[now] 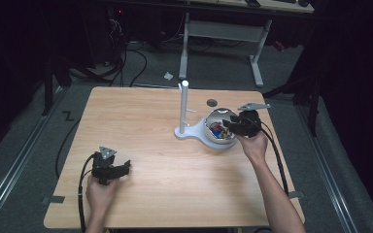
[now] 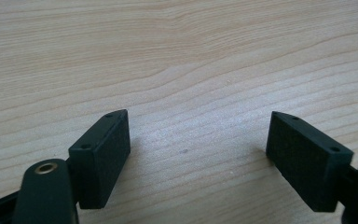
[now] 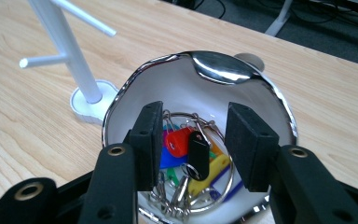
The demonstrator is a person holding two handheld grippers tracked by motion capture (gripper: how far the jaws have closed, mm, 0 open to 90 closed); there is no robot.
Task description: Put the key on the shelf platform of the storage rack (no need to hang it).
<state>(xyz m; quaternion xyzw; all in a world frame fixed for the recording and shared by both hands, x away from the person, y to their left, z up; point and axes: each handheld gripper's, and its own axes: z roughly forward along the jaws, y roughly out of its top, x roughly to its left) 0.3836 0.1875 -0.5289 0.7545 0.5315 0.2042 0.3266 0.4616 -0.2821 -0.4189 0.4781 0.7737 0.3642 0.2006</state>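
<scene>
A second desk (image 1: 223, 29) and floor cables (image 1: 136, 58) lie beyond the table (image 1: 141, 121).

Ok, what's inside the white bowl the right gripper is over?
The bowl holds key tags on metal rings: a red one, a black one, plus blue, yellow and green. The right gripper hangs open above them; its jaws hide the pile's edges.

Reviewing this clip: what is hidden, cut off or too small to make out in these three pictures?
- High view: the contents of the shiny metal bowl are too small, and the right hand-held gripper covers part of them.
- Right gripper view: the bunch of coloured key tags on metal rings is partly behind the jaws; how many there are is unclear. The white peg stand is cut off at the top edge.
- Left gripper view: the left hand-held gripper has bare light wooden table between its jaws, nothing else.
</scene>
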